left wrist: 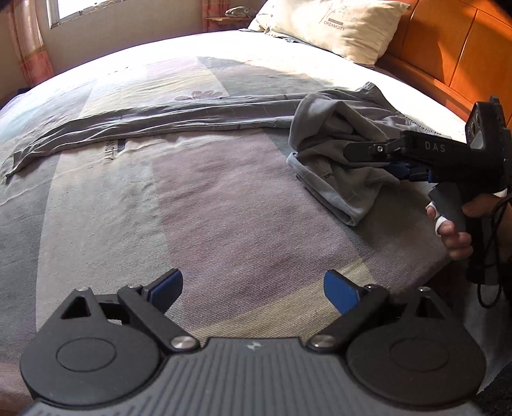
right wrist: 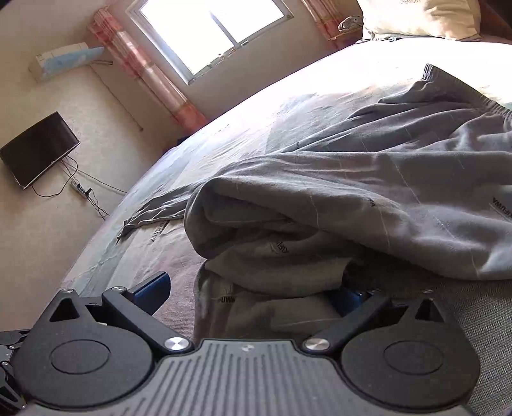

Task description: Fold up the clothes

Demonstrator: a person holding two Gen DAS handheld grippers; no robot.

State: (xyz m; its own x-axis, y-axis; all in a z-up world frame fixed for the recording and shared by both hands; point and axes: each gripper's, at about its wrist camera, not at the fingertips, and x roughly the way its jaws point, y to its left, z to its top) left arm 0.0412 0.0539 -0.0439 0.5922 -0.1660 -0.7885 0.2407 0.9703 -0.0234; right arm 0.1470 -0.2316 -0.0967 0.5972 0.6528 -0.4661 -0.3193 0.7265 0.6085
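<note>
Sunlight from a window falls on a wide bed (left wrist: 198,198) with a patterned cover, and on this bed lies the task's thing, a pair of grey trousers (left wrist: 332,153). One leg (left wrist: 153,124) is stretched long and rather flat across the cover toward the far side. The other part is gathered in a crumpled heap near the wooden headboard (left wrist: 448,54) side, with the waistband (right wrist: 460,92) lying behind it, so the garment is neither spread out nor folded into a neat pack.

The step in hand, as I judge it, is taking hold of the bunched part. The right gripper (right wrist: 252,294) is wide open and pushed into the heap: one blue finger is bare beside the cloth, the other is partly hidden under a fold, and grey cloth lies between them. It touches the fabric but does not pinch it. Closing on only one or two layers would be needed next, because a thick bundle will drag the whole heap.

The left gripper (left wrist: 252,288) hovers low over bare cover, well apart from the trousers, its jaws spread wide and holding nothing. A pale pillow (left wrist: 332,25) rests at the head of the bed.
</note>
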